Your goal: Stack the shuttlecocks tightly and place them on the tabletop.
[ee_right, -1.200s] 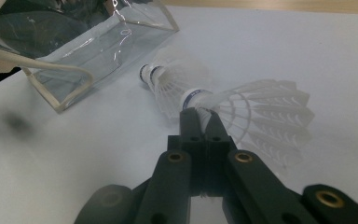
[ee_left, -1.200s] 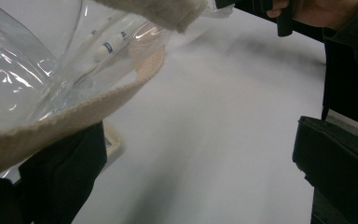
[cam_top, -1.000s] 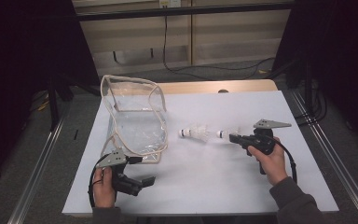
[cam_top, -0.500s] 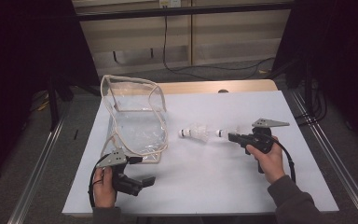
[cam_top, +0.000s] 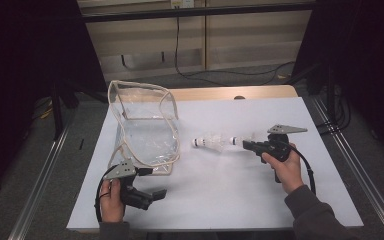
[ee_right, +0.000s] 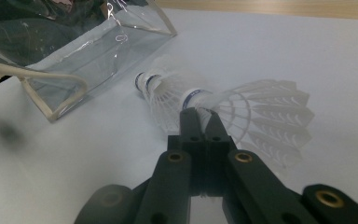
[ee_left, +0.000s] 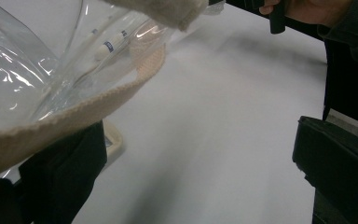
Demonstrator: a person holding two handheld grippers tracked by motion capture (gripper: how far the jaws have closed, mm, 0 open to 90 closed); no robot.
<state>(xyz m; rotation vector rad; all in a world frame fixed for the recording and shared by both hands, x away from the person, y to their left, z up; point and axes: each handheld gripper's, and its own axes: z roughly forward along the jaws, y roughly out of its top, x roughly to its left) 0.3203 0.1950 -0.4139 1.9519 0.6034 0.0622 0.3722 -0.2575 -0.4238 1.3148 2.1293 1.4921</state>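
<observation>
Right hand-held gripper (ee_right: 200,114) is clamped on the nearest shuttlecock (ee_right: 256,116), pinching it just behind its white cork. It's white and feathered with a blue band, lying on the white counter (cam_top: 220,190) in a row of shuttlecocks right of the clear bag (cam_top: 145,130). Left hand-held gripper (cam_top: 152,195) hangs wide open beside the bag's edge.

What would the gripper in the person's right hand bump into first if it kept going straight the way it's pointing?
The right gripper is shut on one shuttlecock. Straight ahead, it would probably push into the other shuttlecocks first; beyond them lies the clear bag. Depth is hard to judge.
</observation>
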